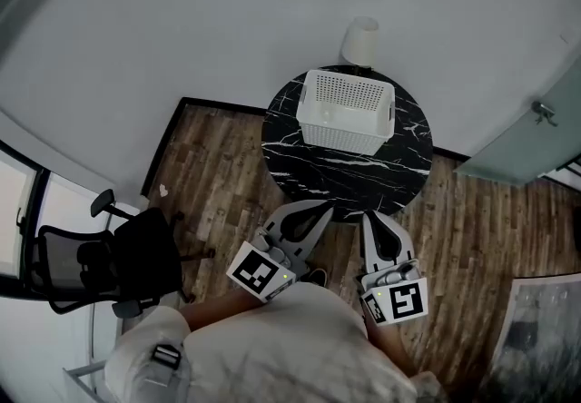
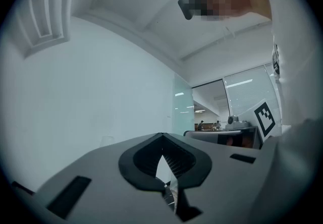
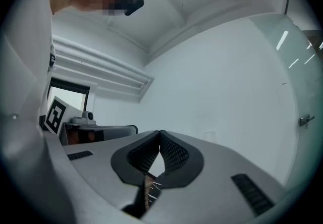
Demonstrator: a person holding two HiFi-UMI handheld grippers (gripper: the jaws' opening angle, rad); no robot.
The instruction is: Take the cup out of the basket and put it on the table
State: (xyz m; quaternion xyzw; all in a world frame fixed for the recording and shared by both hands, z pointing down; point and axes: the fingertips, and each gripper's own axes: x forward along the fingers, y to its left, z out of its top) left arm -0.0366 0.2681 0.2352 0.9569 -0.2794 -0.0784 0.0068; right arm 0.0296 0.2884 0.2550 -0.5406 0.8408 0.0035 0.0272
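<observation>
Two grippers are held close to the person's body, short of the table (image 1: 300, 170). The left gripper (image 1: 318, 208) has its jaws together, tips meeting, with nothing between them. The right gripper (image 1: 374, 223) is in the same state: jaws pressed together and empty. Both gripper views look up at bare wall, so neither shows the work area.

Location of task items:
- The basket (image 1: 313, 129), white and perforated, stands on the table ahead of both sets of tips and apart from them.
- A white cup (image 1: 361, 40) stands well beyond the tips, past the basket's far wall. Whether it rests on the table's far edge or just behind it cannot be told.
- No cup can be made out inside the basket, since its interior reads as plain white.

Probable faults from this position:
1. Jaws brought in while together would strike the basket rim and push it. The basket looks light and likely to slide on the polished top.
2. Too firm a grip is likely to dent a thin cup wall.
3. Reaching past the basket may tip the cup off the far edge.
4. White on white gives poor contrast, so the jaws could be misaligned.
</observation>
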